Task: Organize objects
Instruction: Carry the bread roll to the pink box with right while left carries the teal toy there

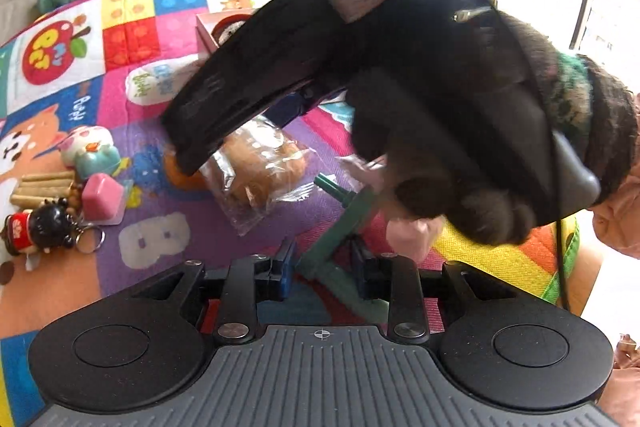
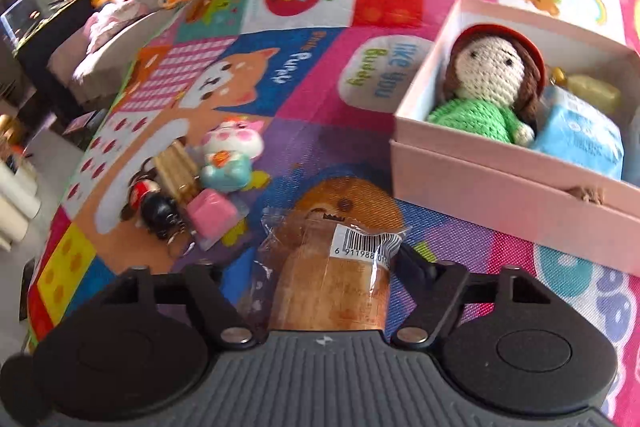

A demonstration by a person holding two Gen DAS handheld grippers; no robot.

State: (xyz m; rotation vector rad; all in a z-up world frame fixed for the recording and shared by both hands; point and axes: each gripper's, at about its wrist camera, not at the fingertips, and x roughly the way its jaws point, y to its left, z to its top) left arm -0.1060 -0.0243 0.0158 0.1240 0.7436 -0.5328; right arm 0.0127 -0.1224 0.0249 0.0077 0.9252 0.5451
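One wrapped bread toy point(image 2: 332, 267) is gripped in the right claw point(image 2: 332, 291), just before one pink box point(image 2: 500, 179) containing one crocheted doll point(image 2: 488, 83). One green piece point(image 1: 340, 227) is held in the left claw point(image 1: 324, 267).

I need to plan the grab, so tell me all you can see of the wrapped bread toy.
The wrapped bread toy is a golden-brown, loaf-like piece sealed in crinkly clear plastic with a white barcode label on top. It lies on the colourful play mat, lengthwise between the jaws of the right gripper, which flank it; whether they press it is unclear. Its far end overlaps a round orange cookie-faced toy. The pink box sits beside it, apart.
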